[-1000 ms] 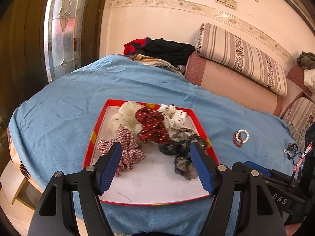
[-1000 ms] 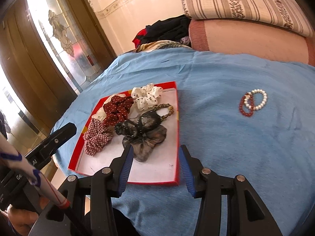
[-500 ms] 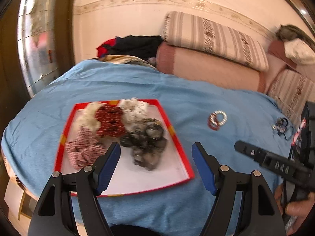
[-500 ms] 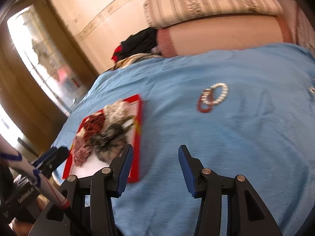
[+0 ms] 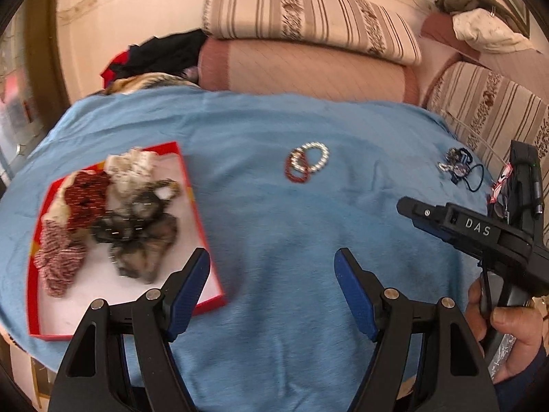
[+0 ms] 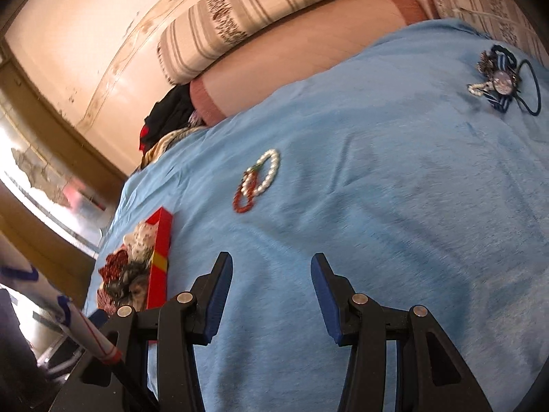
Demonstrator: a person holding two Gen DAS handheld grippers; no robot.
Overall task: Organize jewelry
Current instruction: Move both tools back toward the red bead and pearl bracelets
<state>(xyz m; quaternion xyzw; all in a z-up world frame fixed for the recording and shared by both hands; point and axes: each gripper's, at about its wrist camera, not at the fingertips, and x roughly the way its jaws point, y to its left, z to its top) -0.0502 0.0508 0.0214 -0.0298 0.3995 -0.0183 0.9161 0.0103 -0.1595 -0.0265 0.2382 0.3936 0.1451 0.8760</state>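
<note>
both grippers, left (image 5: 272, 283) and right (image 6: 271, 297), gape empty over the blue bedcover (image 5: 274, 226). risk: the overlapping pearl bracelet (image 6: 267, 171) and red bracelet (image 6: 245, 195), mid-cover, could snag and lift together.

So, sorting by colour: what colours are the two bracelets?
Bracelets: one pearl white, one red; right wrist view shows them best.

I count two beaded bracelets, one white pearl (image 5: 315, 158) and one red (image 5: 294, 172), one red-rimmed tray (image 5: 197, 202), and one blue ornamented hair tie (image 6: 502, 82).
</note>
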